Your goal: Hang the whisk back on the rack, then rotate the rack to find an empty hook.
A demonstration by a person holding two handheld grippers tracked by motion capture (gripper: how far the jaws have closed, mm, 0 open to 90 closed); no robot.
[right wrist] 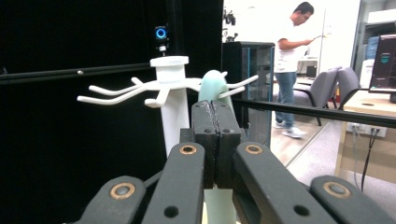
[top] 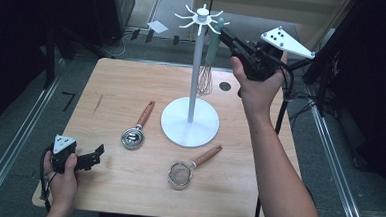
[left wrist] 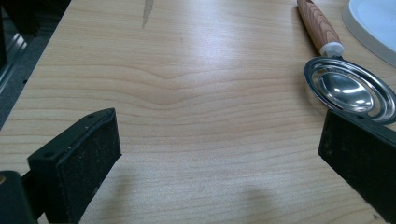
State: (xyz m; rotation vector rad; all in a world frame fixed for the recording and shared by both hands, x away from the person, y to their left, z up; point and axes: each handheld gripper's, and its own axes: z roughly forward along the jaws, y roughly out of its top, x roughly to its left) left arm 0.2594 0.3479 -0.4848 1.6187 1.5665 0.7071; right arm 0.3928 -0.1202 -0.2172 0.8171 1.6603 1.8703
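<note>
At the rack [top: 200, 19] top, the right gripper [top: 228, 39] is pinching the whisk [top: 211, 49] handle, jaws tight together, the whisk hanging at a hook. Best let go only once it hangs free. The left gripper [top: 97, 152] is idling wide near the table [top: 127, 185] corner.

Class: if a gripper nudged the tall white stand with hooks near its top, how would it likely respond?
The tall white stand with hooks would probably rock rather than slide: its pole is thin and high. Its wide round base likely resists toppling. The hanging green-handled wire whisk would probably swing.
</note>
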